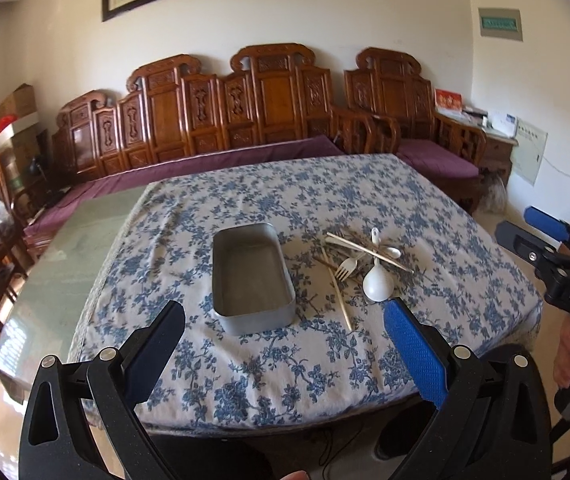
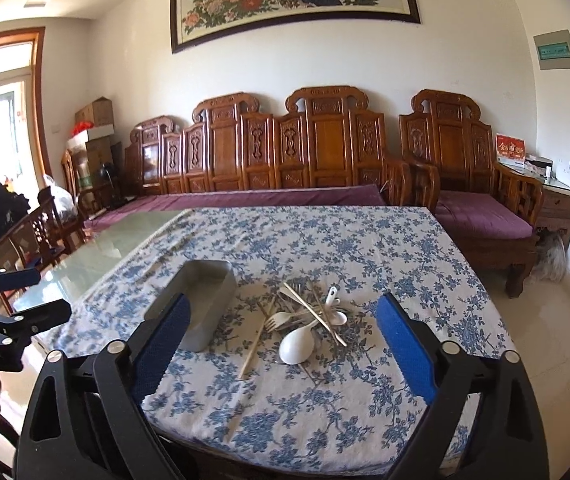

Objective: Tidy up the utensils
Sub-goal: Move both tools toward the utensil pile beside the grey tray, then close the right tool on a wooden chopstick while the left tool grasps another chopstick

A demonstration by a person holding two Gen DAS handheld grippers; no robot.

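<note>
Hovering off the near table edge, the left gripper gapes wide, grasping nothing. A grey metal tin sits on the floral tablecloth, bare glass tabletop to its left. Just right of the tin lies a heap of utensils: chopsticks, plastic fork, white spoon. The right gripper likewise hangs released, cloth beyond unoccupied to the far edge.
</note>
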